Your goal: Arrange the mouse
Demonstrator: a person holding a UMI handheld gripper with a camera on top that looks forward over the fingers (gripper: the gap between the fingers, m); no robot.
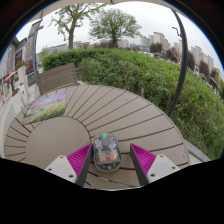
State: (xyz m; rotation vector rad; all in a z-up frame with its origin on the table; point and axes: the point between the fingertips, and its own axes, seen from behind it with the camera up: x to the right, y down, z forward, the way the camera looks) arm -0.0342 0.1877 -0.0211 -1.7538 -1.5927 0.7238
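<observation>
A small see-through mouse, with grey casing, orange parts inside and a green light at its far end, lies on a round slatted wooden table. It rests between my two fingers, closer to the left pink pad than to the right one. A gap shows on the right side of the mouse. My gripper is open around it, low over the table top.
A round tan mat lies on the table left of the fingers. A wooden bench stands beyond the table at the left. A hedge, a dark pole and trees lie behind.
</observation>
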